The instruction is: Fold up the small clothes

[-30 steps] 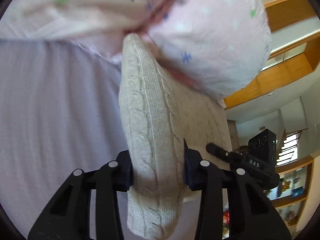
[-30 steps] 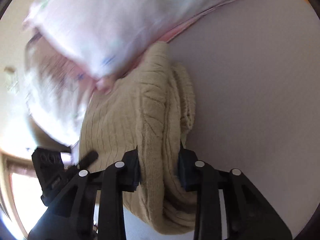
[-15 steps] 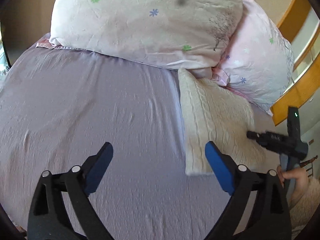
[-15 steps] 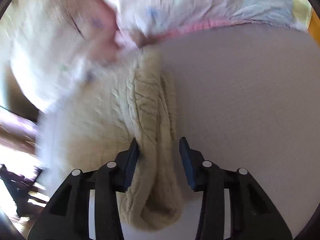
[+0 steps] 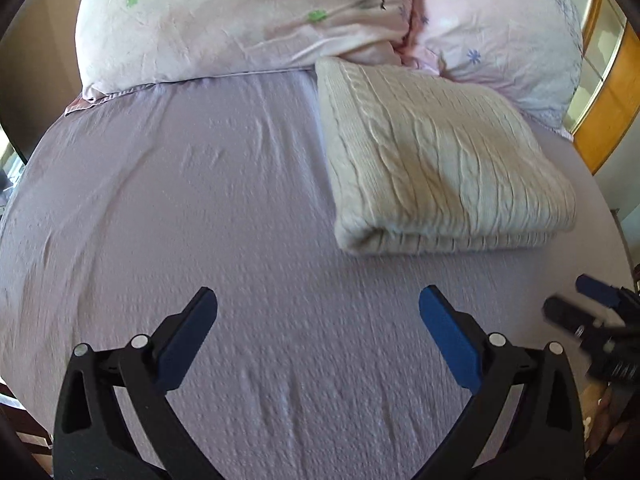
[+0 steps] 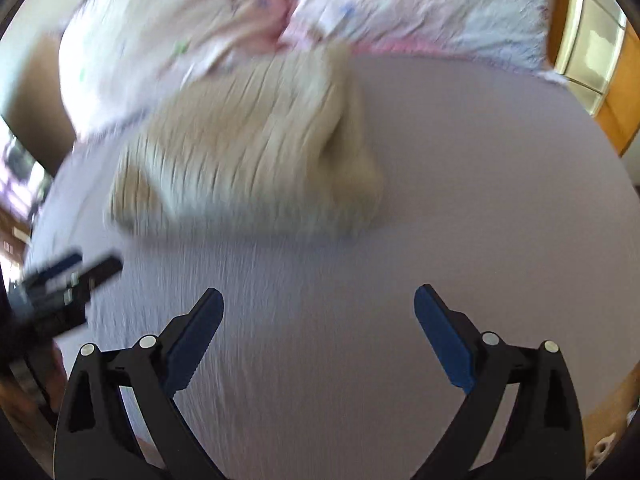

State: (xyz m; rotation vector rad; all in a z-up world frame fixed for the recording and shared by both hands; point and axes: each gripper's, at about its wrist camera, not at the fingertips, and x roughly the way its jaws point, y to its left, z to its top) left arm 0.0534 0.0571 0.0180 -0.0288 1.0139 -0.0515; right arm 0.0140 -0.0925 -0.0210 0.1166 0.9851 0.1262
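Much of my right wrist view is smeared by motion blur, so the folded sweater (image 6: pixel 248 148) reads there only as a cream ribbed mass and I cannot make out its edges or layers; the left wrist view is sharp enough to show its cable-knit texture. I count one sweater (image 5: pixel 436 160), folded into a thick rectangle lying flat on the lilac bedsheet (image 5: pixel 180 200), its far end touching the two floral pillows (image 5: pixel 248 20) at the head of the bed. The right-hand pillow (image 5: pixel 500 28) is cut off by the lens rim, and the wooden headboard (image 5: pixel 608 92) shows only as a strip at the edge. I see two grippers. My left gripper (image 5: pixel 318 320) hovers over bare sheet near the sweater's near fold, fingers spread wide, gripping nothing. My right gripper (image 6: pixel 318 312) is likewise spread apart and empty, above the sheet just short of the sweater. Each one appears partly in the other's camera: the right gripper (image 5: pixel 592 320) blurred at the right edge, the left (image 6: pixel 64 276) a dark streak at the left edge.
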